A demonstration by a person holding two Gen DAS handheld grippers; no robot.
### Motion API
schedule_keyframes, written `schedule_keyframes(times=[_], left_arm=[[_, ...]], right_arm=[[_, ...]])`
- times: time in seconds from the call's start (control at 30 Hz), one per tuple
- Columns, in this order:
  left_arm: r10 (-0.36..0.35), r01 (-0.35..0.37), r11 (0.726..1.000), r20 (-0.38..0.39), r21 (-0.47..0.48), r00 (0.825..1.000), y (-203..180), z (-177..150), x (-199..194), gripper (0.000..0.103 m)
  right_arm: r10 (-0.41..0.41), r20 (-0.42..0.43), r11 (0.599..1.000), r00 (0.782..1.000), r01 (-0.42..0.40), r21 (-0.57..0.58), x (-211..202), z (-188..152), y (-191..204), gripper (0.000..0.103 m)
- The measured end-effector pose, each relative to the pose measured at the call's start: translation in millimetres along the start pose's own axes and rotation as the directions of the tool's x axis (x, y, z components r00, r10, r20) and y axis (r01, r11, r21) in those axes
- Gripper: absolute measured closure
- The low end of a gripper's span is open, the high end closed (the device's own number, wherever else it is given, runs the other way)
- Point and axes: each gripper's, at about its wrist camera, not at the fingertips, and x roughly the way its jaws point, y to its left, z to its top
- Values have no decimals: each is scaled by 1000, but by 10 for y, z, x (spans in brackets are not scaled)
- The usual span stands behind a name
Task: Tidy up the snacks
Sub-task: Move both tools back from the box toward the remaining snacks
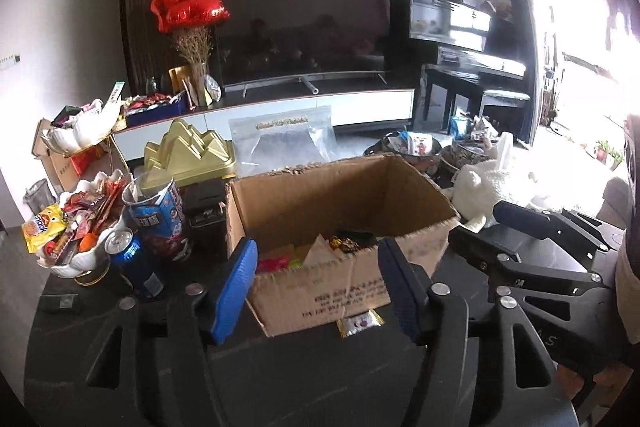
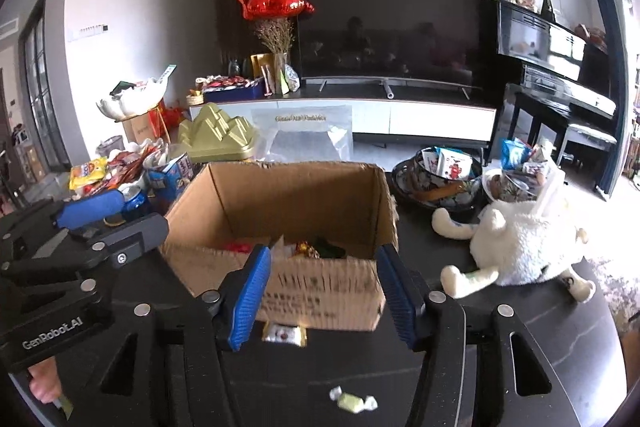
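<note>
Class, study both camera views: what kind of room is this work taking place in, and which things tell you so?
Most likely a home living room. A large television stands on a low media cabinet, an upright piano stands beside it, and heart-shaped foil balloons decorate the corner.

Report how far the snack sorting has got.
Done: a few wrapped snacks lie in the cardboard box. In hand: nothing; the left gripper and right gripper are both open. Left: the gold-edged packet against the box front and the pale green candy on the table.

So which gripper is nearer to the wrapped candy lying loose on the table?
Right. The right gripper hangs open just above the wrapped candy; the left gripper is farther left, facing the cardboard box.
</note>
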Motion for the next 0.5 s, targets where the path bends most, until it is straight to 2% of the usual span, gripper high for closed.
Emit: schedule_keyframes(times=[0.27,0.5], left_arm=[[-22,22,1000,-13,14,1000,-172,-236,-113,37],[-47,47,999,-71,-10,996,-259,-505,-42,37]], right_arm=[[20,-21,1000,1000,-19,24,-147,-285,-85,47],[19,-58,1000,998,-18,22,-160,-548,-148,47]])
